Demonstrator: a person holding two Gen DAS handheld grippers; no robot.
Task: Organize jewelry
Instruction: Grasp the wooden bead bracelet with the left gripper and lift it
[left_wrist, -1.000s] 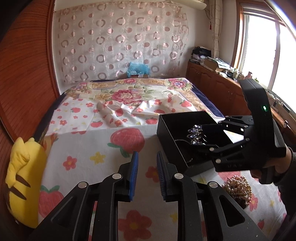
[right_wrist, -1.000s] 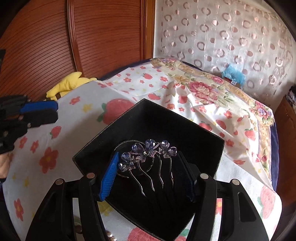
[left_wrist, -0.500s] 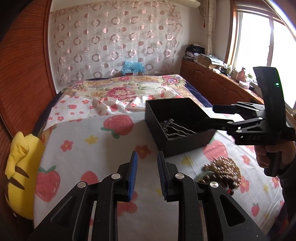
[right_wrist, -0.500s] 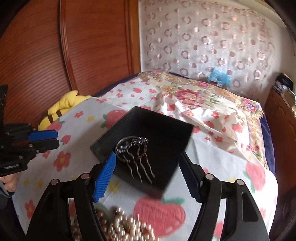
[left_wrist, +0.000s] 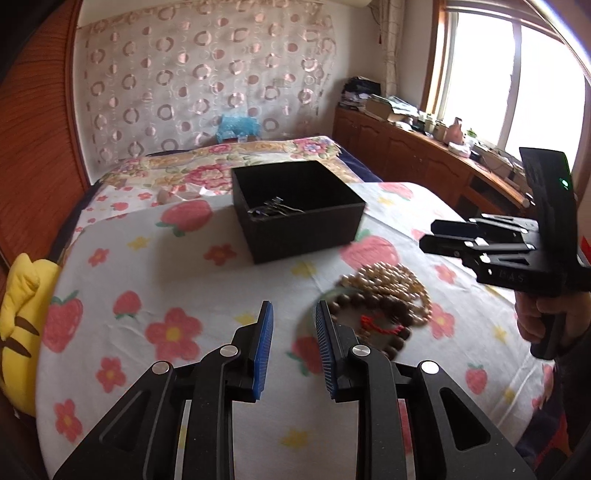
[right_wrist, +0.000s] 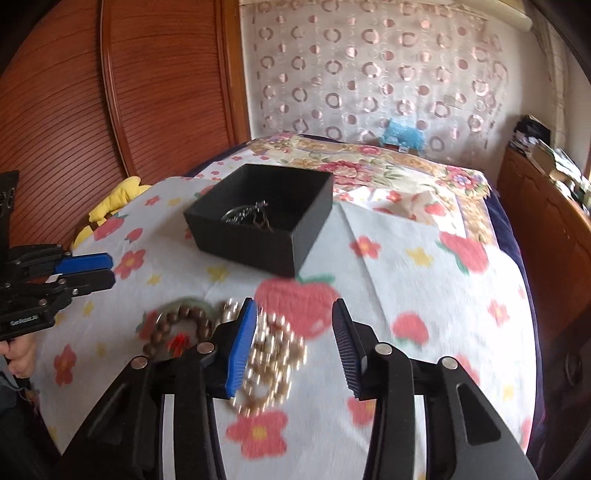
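Hovering over the strawberry-print bedsheet (right_wrist: 406, 280), the right gripper (right_wrist: 293, 339) is closing its jaws on nothing, just above a blurred heap of pearl and brown wooden bead necklaces (right_wrist: 236, 343). The left gripper (left_wrist: 293, 347) holds its jaws narrowly apart and empty beside that heap (left_wrist: 384, 299). Beyond sits the open black rectangular box (left_wrist: 299, 229) with a metal hair comb (left_wrist: 273, 207) inside.

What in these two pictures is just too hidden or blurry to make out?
- Hair comb in the black box: mostly hidden by the box wall, both views.
- Bead pile: motion-blurred in right wrist view, partly behind the right gripper, whose jaws are closing, empty.
- Windowsill clutter: too small.
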